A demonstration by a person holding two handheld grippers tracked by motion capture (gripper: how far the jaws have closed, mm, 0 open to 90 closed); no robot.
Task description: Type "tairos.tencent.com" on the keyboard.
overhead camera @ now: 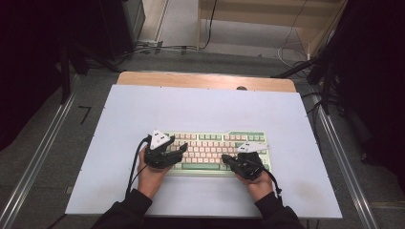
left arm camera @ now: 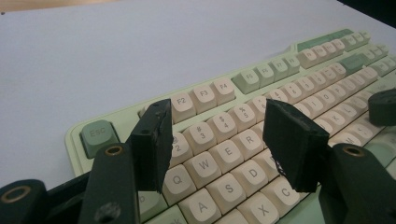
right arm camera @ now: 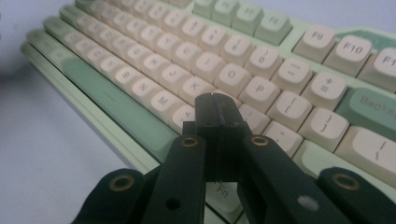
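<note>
White tabletop (overhead camera: pixel 200 107) bearing mint-and-cream keyboard (overhead camera: pixel 210 138) at 6 o'clock. Left gripper (left arm camera: pixel 219 140) hovering spread above the Q-W-E keys; right gripper (right arm camera: pixel 217 114) pressed together, empty, poising near the comma key. Risking neighbouring keys getting struck by drifting tips.

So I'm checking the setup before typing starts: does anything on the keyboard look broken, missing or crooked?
Nothing stands out. The keyboard lies square on the white table, and the keycaps in both gripper views sit in even rows with no gaps.
</note>
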